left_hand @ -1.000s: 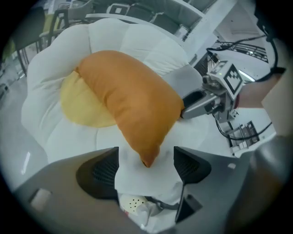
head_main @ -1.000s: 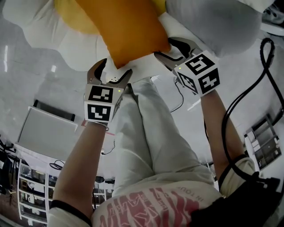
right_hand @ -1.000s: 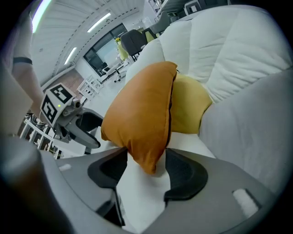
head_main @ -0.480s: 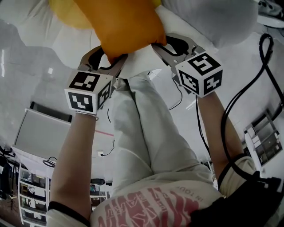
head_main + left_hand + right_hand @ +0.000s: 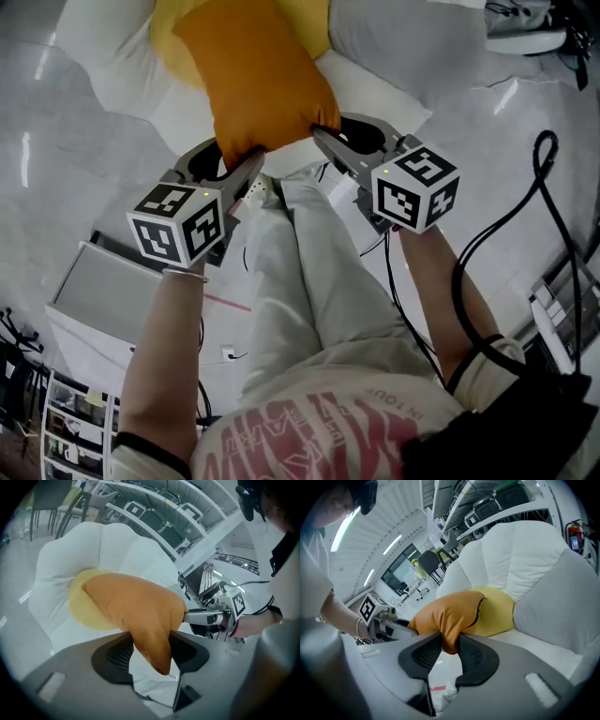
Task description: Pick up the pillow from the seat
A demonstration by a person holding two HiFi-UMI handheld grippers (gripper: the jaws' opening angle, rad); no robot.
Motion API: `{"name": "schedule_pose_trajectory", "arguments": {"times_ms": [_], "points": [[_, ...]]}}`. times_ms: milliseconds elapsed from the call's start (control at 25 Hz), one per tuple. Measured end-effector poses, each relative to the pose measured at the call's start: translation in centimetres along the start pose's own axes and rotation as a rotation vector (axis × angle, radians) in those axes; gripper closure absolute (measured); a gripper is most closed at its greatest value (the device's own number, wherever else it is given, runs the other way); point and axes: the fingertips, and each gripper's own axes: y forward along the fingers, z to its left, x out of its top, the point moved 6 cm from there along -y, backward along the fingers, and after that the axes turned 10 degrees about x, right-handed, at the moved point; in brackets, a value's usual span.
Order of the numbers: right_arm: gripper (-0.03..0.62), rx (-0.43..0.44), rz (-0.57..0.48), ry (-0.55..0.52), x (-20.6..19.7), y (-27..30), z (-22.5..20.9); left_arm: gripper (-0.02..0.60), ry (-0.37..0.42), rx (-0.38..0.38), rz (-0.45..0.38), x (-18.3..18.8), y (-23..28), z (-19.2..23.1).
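- Orange pillow (image 5: 253,80) over white seat (image 5: 112,75), up against yellow cushion (image 5: 167,33) behind it; near edge past seat front, toward person.
- L gripper (image 5: 228,161): jaws closing, pads pressed on pillow's near-left corner; fabric bunched btwn pads, corner tip poking out below them.
- R gripper (image 5: 330,139): jaws closing, clamped on pillow's near-right corner; narrow fold of fabric pinched btwn pads, small tip hanging under.
- Both grippers on same near edge, one per corner, w/ pillow body stretching away from them toward seat back.
- Grippers level w/ each other, apart, pillow's near edge spanning the gap.
- Grey cushion (image 5: 403,37) at seat's right side, just beside pillow, clear of R gripper.
- Unclear if pillow underside rests on seat or sits just above it.
- Pale trousers (image 5: 309,281) below grippers, btwn the two forearms; black cable (image 5: 553,216) on floor at right, well apart from pillow.
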Motion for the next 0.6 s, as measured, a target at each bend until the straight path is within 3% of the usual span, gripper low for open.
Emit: {"name": "schedule_pose_trajectory", "arguments": {"times_ms": [200, 320, 600], "points": [[0.491, 0.002, -0.064, 0.009, 2.8, -1.1, 4.7, 0.350, -0.063, 0.019, -0.046, 1.8, -5.1, -0.9], [0.491, -0.006, -0.073, 0.008, 4.0, -2.5, 8.6, 0.354, -0.073, 0.018, -0.030, 2.4, -9.1, -2.2], [0.493, 0.003, -0.187, -0.044, 10.0, -5.6, 14.5, 0.356, 0.031, 0.022, -0.113, 8.7, -16.2, -4.6]]}}
